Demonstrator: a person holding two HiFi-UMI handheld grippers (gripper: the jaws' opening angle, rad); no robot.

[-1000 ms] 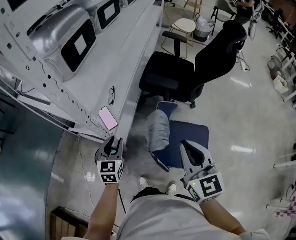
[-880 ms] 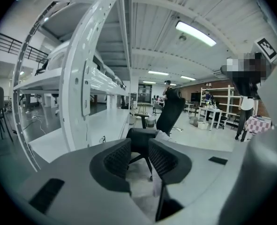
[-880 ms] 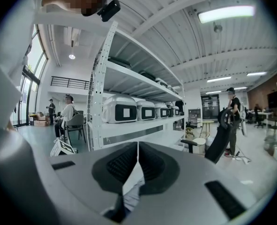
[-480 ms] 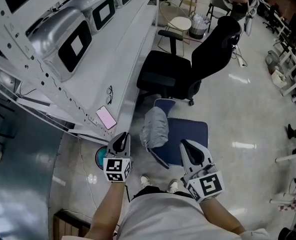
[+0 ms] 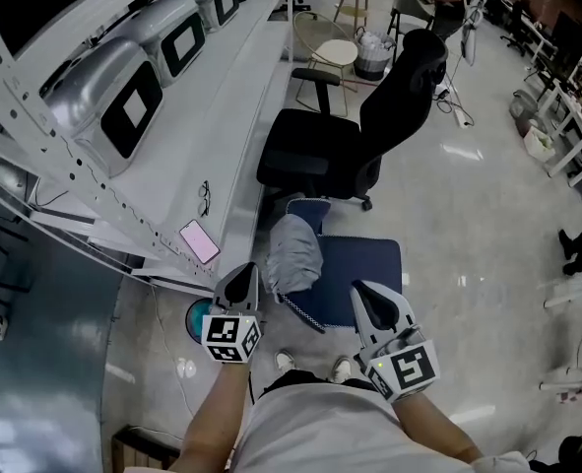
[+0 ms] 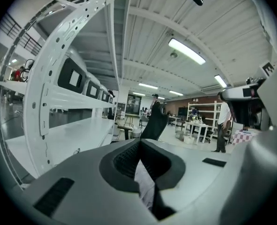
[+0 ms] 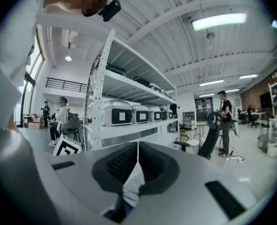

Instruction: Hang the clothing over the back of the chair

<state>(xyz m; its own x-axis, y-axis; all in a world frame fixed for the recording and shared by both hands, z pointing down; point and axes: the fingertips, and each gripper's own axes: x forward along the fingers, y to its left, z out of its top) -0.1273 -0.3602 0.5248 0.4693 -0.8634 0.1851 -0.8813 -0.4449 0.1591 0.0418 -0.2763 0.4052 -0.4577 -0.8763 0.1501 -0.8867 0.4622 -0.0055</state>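
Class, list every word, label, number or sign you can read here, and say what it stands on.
None can be read. The cubes on the left gripper and right gripper bear black-and-white square patterns, not letters. The dark panels on the rounded white shelf machines show no legible print.

A workshop-lab hall: white racking (image 5: 212,126) with boxy machines (image 5: 123,92) at ten o'clock, office chair (image 5: 315,151) at one, desks (image 5: 574,131) at two.

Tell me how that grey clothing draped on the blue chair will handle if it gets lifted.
The grey clothing is probably floppy: it slumps in soft folds over the blue chair. Likely light, since it bunches loosely. It may slide off if tugged, as it only lies draped.
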